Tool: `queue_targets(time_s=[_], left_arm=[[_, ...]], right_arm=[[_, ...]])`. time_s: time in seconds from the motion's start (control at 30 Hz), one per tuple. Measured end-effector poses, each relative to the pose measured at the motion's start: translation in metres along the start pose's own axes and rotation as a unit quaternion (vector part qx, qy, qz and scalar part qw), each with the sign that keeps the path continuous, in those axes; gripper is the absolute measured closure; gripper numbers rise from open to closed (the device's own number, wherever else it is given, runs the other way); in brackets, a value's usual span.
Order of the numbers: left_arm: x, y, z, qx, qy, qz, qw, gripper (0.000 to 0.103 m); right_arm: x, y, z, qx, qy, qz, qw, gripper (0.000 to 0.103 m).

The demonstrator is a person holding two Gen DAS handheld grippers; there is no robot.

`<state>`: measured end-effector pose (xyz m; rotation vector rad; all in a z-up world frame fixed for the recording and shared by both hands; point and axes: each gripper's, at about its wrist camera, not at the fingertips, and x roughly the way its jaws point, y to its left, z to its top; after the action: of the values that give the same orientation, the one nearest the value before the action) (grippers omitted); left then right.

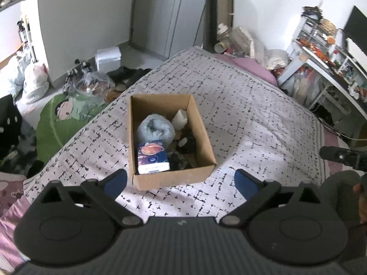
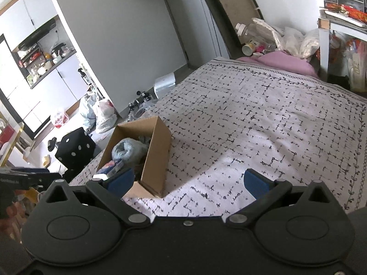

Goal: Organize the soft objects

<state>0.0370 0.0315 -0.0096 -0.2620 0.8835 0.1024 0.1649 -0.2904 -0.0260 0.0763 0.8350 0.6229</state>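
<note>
Well clear, cardboard box [image 1: 169, 137] centres bedspread [image 1: 252, 119].

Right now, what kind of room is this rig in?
Most likely a small lived-in studio or bedroom. The cardboard box of soft things sits on a bed with a patterned quilt, a kitchen nook with cabinets opens off to one side, and a cluttered white desk stands beside the bed.
</note>
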Motion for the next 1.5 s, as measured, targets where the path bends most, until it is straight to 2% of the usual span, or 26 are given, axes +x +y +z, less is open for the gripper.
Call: queue_targets(time_s=[0.13,0.37,0.63,0.8,1.0,1.5], left_arm=[[-0.014,-0.011,-0.004,0.017,-0.005,0.001,0.9998,0.004],[-0.036,-0.028,-0.01,0.029,-0.02,-0.001,0.9994,0.0],[-0.051,-0.031,-0.015,0.006,-0.035,-0.002,0.9994,0.0],[-0.06,-0.037,-0.019,0.011,-0.054,0.011,0.9984,0.0],[-0.061,-0.037,-0.021,-0.001,-0.067,0.007,0.9977,0.0],[-0.059,-0.035,-0.022,-0.004,-0.071,-0.005,0.9975,0.0]], right_arm=[[-0.012,0.005,-0.003,-0.018,-0.002,-0.004,1.0,0.0],[-0.027,0.012,-0.005,-0.033,-0.008,-0.034,0.999,0.0],[-0.044,0.023,-0.006,-0.056,-0.022,-0.03,0.998,0.0],[-0.051,0.032,-0.002,-0.07,-0.037,-0.025,0.997,0.0],[-0.053,0.041,0.0,-0.082,-0.044,-0.027,0.995,0.0],[-0.051,0.045,-0.003,-0.09,-0.05,-0.052,0.993,0.0]])
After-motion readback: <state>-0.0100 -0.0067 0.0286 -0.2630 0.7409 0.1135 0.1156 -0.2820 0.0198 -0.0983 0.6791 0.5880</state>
